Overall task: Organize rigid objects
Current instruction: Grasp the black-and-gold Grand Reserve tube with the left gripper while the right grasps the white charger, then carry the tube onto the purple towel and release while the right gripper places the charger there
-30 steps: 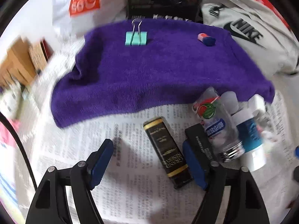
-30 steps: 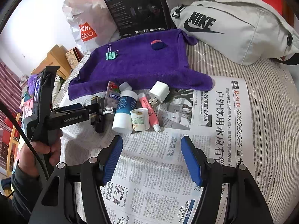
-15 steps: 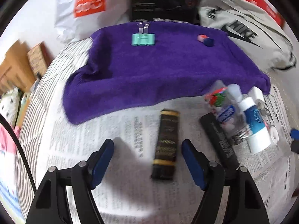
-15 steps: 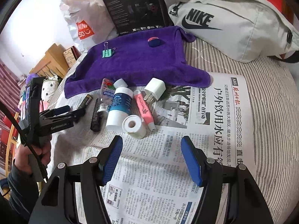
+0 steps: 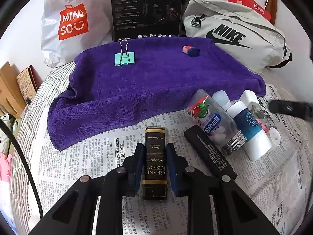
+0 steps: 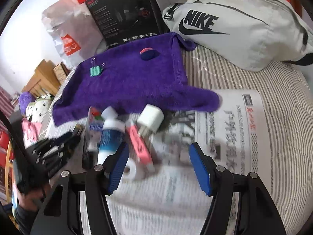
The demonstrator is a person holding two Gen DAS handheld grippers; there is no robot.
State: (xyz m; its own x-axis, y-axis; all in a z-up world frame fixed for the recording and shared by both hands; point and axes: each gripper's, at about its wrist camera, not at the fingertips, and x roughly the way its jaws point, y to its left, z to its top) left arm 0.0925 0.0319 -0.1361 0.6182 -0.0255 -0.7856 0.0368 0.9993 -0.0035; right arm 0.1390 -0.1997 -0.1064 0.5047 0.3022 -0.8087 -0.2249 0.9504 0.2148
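My left gripper (image 5: pixel 155 148) is shut on a black and gold "Grand Reserve" bar (image 5: pixel 155 150) lying on the newspaper (image 5: pixel 78 156). A purple towel (image 5: pixel 152 82) beyond it holds a green binder clip (image 5: pixel 124 58) and a pink-blue eraser (image 5: pixel 190 50). To the right lie a black stick (image 5: pixel 209 152), a clear candy jar (image 5: pixel 215 123) and a white-blue bottle (image 5: pixel 250 131). My right gripper (image 6: pixel 158 156) is open and empty, above the newspaper near a pink tube (image 6: pixel 138 145), a white charger (image 6: pixel 150 120) and a small white roll (image 6: pixel 131 169).
A Nike bag (image 5: pixel 234 35), a black headset box (image 5: pixel 146 9) and a Miniso bag (image 5: pixel 72 23) stand behind the towel. The striped bedding (image 6: pixel 283 117) lies to the right. Wooden furniture (image 5: pixel 9 90) is at the left.
My left gripper has moved forward and closed its jaws on the black and gold bar. My right gripper has moved closer to the pile of items, staying open.
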